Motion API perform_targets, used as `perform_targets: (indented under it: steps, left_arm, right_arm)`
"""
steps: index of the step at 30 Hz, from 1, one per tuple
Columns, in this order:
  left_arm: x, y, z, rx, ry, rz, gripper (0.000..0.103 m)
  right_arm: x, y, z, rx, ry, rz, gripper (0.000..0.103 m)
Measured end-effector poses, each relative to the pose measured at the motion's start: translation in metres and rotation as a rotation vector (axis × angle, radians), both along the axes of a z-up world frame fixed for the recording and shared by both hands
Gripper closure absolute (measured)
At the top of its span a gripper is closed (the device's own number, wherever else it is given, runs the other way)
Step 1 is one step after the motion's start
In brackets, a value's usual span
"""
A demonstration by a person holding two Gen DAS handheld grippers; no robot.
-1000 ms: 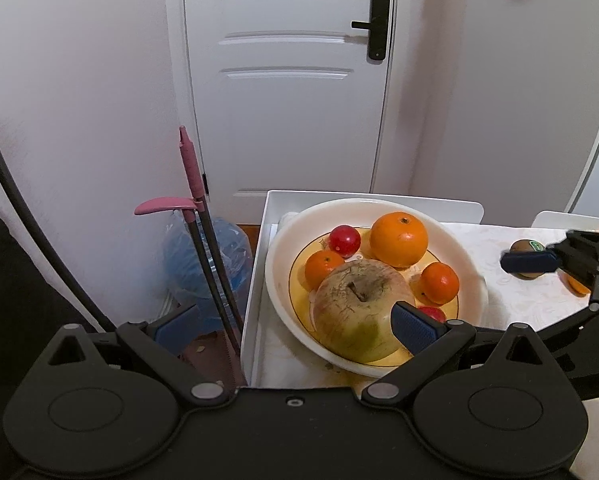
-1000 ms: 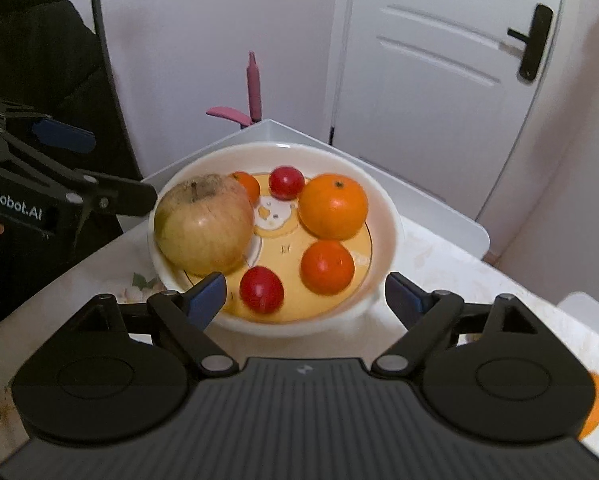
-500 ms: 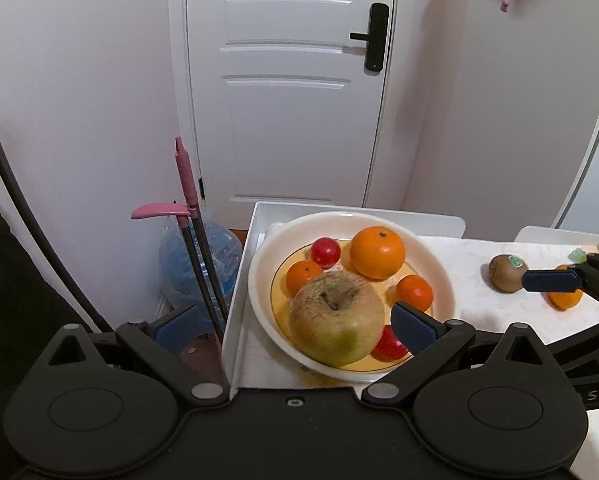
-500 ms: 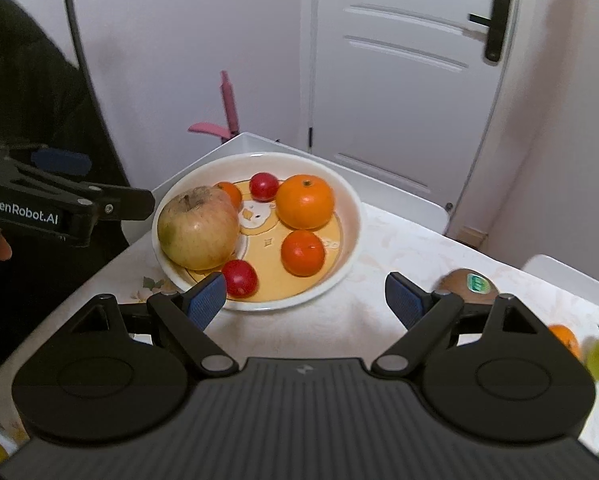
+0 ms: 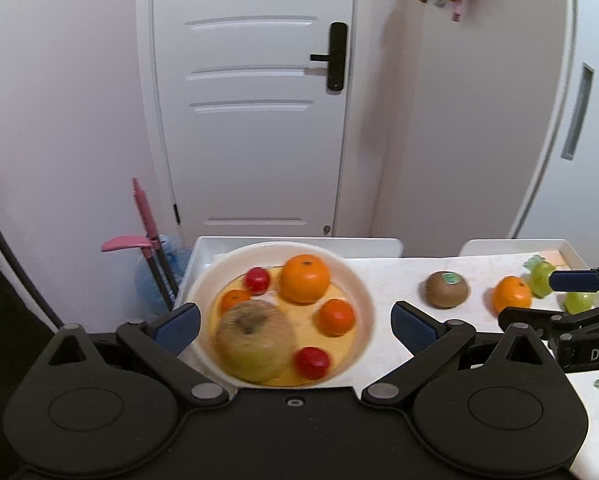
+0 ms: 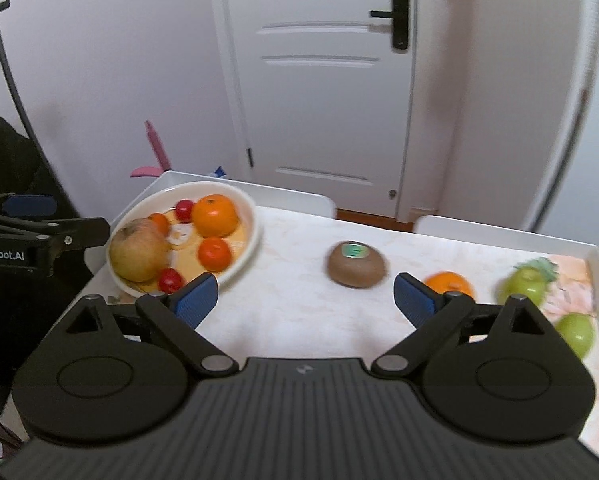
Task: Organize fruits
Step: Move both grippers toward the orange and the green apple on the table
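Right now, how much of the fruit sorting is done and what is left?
Done: the bowl holds an apple, three oranges and two red fruits. In hand: nothing; the left tongs and right tongs are both open and empty. Left: a kiwi, a small orange and green fruit lie loose on the table.

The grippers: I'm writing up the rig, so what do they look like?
Both are matte black. Each has two round discs at the base and angled linkage arms ending in blue textured pads. The left gripper carries white GenRobot.AI lettering on its side; the right gripper has a ribbed top.
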State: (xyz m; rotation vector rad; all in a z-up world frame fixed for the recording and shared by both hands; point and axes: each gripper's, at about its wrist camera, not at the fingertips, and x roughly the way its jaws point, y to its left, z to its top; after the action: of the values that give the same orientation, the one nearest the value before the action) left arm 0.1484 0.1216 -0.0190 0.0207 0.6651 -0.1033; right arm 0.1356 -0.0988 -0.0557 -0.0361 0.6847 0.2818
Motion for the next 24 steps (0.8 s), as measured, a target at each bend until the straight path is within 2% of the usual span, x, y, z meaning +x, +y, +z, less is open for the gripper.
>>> perform_targets:
  steps: [11, 18, 24]
  left_arm:
    - [-0.012, -0.09, 0.009, 0.007, -0.011, -0.034, 0.0]
    - [-0.006, -0.15, -0.001, 0.027, -0.017, -0.058, 0.0]
    - [0.009, -0.202, -0.022, 0.048, -0.012, -0.088, 0.0]
  right_arm:
    - [-0.016, -0.103, 0.007, -0.066, -0.017, -0.025, 0.0]
    - [0.001, -0.164, 0.001, -0.08, -0.002, 0.019, 0.0]
    - [0.03, -0.199, -0.017, -0.096, 0.004, 0.065, 0.0]
